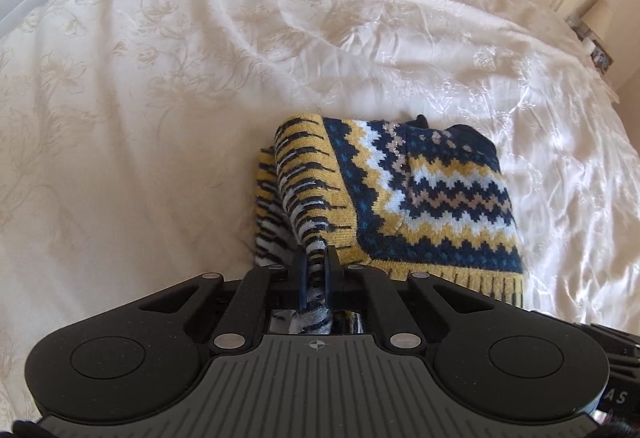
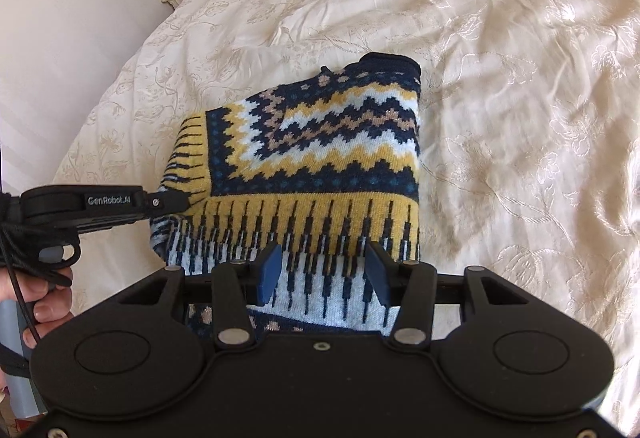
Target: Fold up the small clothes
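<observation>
the sweater (image 2: 312,158) corner is pinched by the left gripper (image 1: 316,270); the right gripper (image 2: 324,270) is spread open over the near hem.

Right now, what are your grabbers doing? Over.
Left gripper shut on jumper edge. Right gripper open over hem. Jumper partly folded on bed. Nothing in the way.

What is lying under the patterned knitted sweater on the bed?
The sweater lies directly on a cream floral bedspread, which shows all around it. The sweater is folded on itself, so its lower layers and the bedspread beneath are covered.
</observation>
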`<action>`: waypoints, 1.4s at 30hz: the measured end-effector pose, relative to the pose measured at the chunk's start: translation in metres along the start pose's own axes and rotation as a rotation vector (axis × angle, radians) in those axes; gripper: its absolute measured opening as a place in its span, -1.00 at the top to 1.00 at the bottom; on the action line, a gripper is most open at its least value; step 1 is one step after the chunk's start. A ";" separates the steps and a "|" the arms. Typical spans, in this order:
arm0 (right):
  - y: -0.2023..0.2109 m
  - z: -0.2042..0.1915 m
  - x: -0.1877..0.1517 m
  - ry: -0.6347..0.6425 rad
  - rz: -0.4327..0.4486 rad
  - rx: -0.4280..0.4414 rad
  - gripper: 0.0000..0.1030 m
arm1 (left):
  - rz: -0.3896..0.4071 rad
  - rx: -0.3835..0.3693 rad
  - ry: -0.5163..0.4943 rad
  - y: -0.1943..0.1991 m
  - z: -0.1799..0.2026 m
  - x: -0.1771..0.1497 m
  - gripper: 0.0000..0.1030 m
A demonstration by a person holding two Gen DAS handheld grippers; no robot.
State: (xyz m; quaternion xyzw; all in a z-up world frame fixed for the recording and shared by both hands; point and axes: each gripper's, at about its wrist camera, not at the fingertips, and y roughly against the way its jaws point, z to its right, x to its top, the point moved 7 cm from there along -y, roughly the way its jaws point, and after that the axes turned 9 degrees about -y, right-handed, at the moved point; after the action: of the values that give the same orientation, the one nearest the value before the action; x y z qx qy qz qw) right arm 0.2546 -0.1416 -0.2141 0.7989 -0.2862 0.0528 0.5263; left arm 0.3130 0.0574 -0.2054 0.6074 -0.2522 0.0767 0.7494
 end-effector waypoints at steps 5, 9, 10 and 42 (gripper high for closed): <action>-0.005 0.000 0.018 0.036 0.012 0.001 -0.14 | -0.036 -0.008 0.032 -0.015 -0.013 -0.010 0.85; -0.015 0.000 0.046 0.055 0.048 0.002 -0.14 | -0.048 -0.002 0.019 -0.025 -0.011 -0.008 0.79; -0.018 -0.001 0.053 0.059 0.059 0.007 -0.14 | -0.054 0.005 0.009 -0.028 -0.011 -0.008 0.78; -0.013 0.026 0.024 -0.004 0.019 -0.028 -0.49 | -0.063 -0.088 -0.069 0.016 -0.002 -0.043 -0.21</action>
State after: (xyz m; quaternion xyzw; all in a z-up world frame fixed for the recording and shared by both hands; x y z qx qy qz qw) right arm 0.2756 -0.1707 -0.2268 0.7889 -0.2959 0.0522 0.5361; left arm 0.2696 0.0714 -0.2125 0.5837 -0.2619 0.0209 0.7683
